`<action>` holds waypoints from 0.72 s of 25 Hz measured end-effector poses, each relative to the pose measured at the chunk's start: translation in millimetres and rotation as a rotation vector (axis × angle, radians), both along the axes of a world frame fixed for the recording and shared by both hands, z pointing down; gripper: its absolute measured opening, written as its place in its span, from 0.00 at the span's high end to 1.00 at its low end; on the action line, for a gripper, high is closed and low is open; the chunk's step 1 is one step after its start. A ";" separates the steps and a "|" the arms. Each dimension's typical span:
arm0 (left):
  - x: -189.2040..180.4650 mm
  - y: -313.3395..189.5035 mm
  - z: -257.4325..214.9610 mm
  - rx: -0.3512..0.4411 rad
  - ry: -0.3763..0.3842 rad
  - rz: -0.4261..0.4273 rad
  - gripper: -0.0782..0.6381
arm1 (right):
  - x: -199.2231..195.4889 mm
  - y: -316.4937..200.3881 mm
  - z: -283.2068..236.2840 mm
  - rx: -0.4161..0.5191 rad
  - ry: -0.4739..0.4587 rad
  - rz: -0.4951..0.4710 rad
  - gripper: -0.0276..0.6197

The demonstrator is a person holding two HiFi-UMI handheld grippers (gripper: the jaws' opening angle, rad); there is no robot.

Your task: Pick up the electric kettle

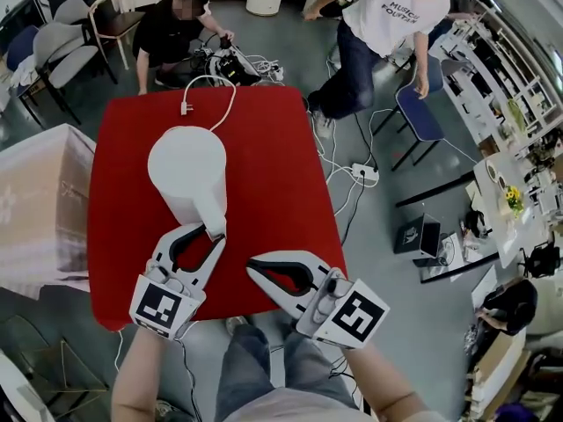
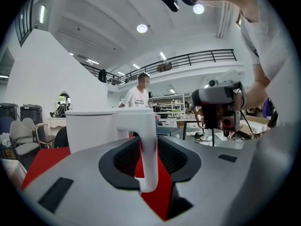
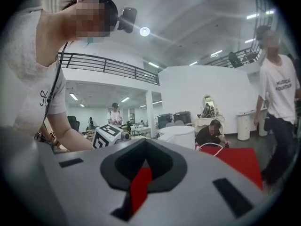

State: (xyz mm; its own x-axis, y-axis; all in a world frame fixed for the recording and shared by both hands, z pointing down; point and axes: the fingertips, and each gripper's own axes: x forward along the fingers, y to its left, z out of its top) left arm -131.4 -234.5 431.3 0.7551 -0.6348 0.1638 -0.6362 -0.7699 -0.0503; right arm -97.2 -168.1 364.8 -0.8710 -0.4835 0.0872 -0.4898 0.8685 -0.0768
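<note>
The left tongs [image 1: 212,234] stand wide, with the kettle's handle [image 2: 149,159] upright between the jaws and not clamped; red shows through beside it. The right tongs [image 1: 252,267] are closed on nothing, over the near edge of the red table [image 1: 281,174]. The white kettle [image 1: 186,170] sits on the table's left half, its cord [image 1: 224,104] looping to the far edge. Beyond, a crouching person [image 1: 171,29] works on the grey floor [image 1: 290,51] near some chairs [image 1: 57,47], and a standing person [image 1: 387,16] is off to the right.
</note>
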 end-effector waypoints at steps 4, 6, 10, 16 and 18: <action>5.5 -5.2 4.0 -0.009 0.006 0.008 0.73 | 3.2 -2.5 3.6 -0.010 0.003 0.016 0.95; 7.8 -6.4 5.7 -0.020 0.020 0.011 0.73 | 5.4 -2.3 6.0 -0.013 0.005 0.022 0.95; 13.9 -9.2 11.0 -0.031 0.014 0.024 0.73 | 10.3 -2.7 9.0 -0.019 0.007 0.035 0.95; 21.6 -15.3 13.6 -0.022 0.020 0.044 0.73 | 15.2 -4.2 13.3 -0.029 0.017 0.050 0.95; 25.5 -18.2 17.8 -0.022 0.000 0.049 0.73 | 16.3 -4.6 15.1 -0.030 0.019 0.055 0.95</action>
